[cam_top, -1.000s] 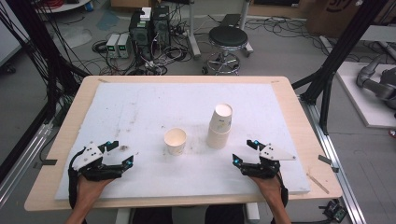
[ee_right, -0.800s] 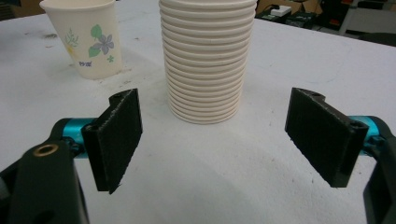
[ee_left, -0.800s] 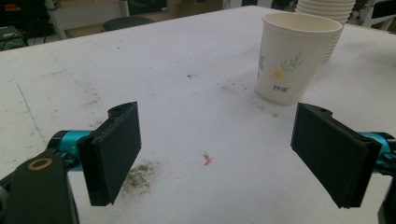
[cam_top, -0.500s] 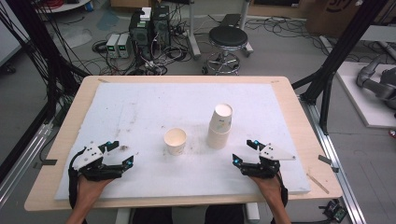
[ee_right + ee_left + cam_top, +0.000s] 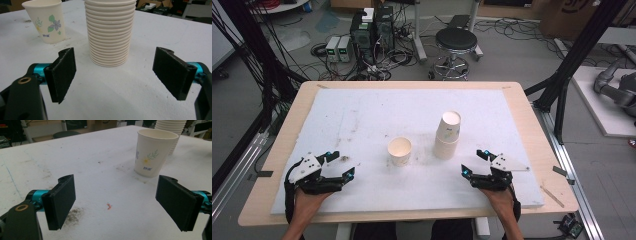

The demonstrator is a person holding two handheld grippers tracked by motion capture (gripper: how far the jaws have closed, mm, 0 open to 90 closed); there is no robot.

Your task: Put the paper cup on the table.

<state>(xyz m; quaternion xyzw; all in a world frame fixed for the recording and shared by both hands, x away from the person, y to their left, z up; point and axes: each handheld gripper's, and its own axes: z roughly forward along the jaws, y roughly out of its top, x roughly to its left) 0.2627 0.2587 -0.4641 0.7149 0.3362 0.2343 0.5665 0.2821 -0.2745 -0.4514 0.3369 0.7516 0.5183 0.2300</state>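
While both hand-held grippers gape, cups point(image 5: 447, 135) stand untouched.

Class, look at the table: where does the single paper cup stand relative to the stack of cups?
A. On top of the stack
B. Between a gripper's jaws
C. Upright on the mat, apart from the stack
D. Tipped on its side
C: the single cup stands upright on the white mat, apart from the stack of cups.
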